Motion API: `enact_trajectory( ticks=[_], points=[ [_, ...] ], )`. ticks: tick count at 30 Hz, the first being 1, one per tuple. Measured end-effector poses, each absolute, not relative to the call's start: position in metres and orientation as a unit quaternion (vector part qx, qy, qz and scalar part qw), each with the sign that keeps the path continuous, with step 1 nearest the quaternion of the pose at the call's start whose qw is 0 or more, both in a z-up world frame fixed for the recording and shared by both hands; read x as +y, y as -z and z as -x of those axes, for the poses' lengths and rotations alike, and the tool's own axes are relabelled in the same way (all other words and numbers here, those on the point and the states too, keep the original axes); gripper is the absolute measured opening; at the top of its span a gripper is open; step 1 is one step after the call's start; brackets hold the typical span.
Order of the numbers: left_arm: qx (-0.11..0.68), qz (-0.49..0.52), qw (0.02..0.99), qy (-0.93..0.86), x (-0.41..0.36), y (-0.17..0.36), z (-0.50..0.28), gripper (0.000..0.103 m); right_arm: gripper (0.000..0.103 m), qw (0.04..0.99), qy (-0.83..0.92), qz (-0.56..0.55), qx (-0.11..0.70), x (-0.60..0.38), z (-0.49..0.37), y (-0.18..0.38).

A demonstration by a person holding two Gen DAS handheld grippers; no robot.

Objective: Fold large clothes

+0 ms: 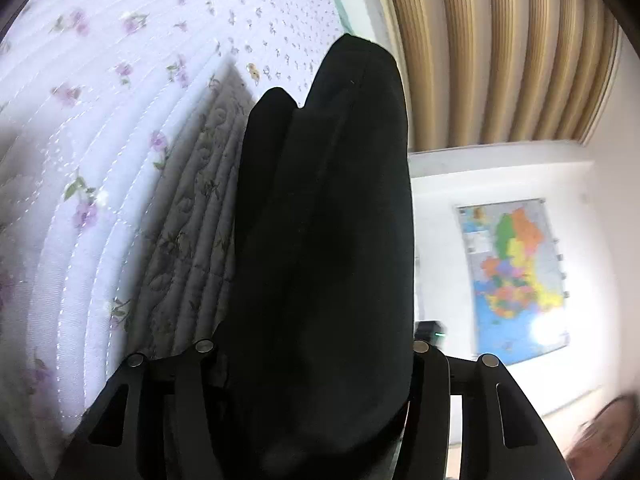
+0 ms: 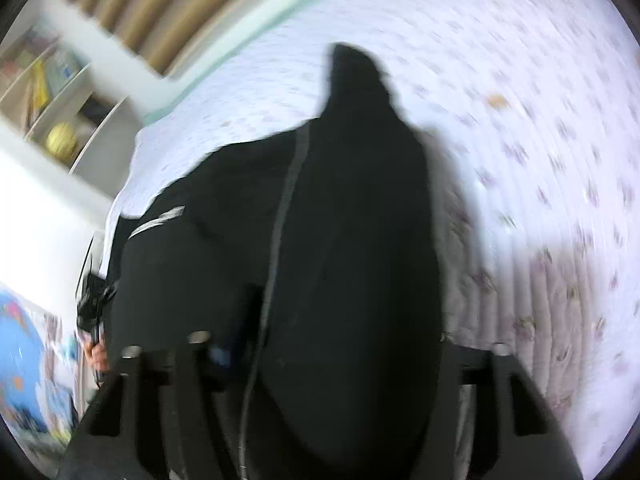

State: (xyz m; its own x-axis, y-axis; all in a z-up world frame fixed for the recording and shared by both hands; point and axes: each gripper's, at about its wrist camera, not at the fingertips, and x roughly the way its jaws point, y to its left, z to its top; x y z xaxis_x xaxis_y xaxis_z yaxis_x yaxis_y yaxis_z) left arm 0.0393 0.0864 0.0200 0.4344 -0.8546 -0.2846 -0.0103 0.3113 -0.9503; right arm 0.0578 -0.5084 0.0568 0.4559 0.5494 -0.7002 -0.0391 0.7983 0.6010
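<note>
Black garment over a floral quilt

Dark garment [image 1: 324, 240] drapes between both grippers — left gripper [image 1: 312, 360], right gripper [image 2: 316, 352] — hiding the fingertips; I cannot tell either grip. It hangs above the quilt [image 1: 100, 120], near its far edge.

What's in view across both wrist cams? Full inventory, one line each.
garment: one, black, draped between the fingers of each gripper and hanging over the bed; a grey stripe shows in the right wrist view.
quilt: one, white with small purple flowers, covering the bed beneath the garment; one corner turned back.
headboard: one, tan ribbed panels, behind the bed.
map: one, multicoloured on blue, on the white wall.
shelf: one, white, beside the bed, holding blurred items including a yellow ball.
left gripper: one, black, fingers mostly hidden by cloth; grip cannot be judged.
right gripper: one, black, blurred; grip cannot be judged.
hand: one, at the left edge of the right wrist view, holding the other gripper.
</note>
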Motion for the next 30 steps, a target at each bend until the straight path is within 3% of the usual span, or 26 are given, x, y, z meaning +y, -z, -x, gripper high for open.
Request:
enact_trajectory(
  ticks=[4, 8, 14, 18, 21, 24, 30],
  points=[
    [0.447, 0.453, 0.721, 0.274, 0.097, -0.042, -0.020, 0.056, 0.077, 0.807, -0.157, -0.314, 0.475, -0.515, -0.039, -0.061],
    [0.453, 0.362, 0.793, 0.189, 0.100, -0.090, 0.008, 0.058, 0.082, 0.853, -0.082, -0.236, 0.459, -0.515, 0.001, -0.100],
    [0.437, 0.131, 0.884, 0.102, -0.021, -0.183, 0.024, 0.058, 0.081, 0.897, -0.102, -0.125, 0.411, -0.442, 0.032, -0.162],
    [0.415, 0.075, 0.896, 0.139, -0.079, -0.188, 0.035, 0.058, 0.081, 0.902, -0.101, -0.030, 0.418, -0.373, 0.032, -0.164],
    [0.442, 0.035, 0.889, 0.117, -0.109, -0.170, 0.020, 0.058, 0.081, 0.890, -0.107, -0.016, 0.442, -0.350, 0.014, -0.144],
    [0.477, 0.013, 0.873, 0.103, -0.104, -0.117, -0.007, 0.058, 0.076, 0.873, -0.107, 0.013, 0.476, -0.336, -0.005, -0.119],
    [0.475, 0.039, 0.873, 0.103, -0.095, -0.086, -0.023, 0.061, 0.078, 0.862, -0.104, 0.041, 0.495, -0.327, -0.020, -0.080]
  ],
)
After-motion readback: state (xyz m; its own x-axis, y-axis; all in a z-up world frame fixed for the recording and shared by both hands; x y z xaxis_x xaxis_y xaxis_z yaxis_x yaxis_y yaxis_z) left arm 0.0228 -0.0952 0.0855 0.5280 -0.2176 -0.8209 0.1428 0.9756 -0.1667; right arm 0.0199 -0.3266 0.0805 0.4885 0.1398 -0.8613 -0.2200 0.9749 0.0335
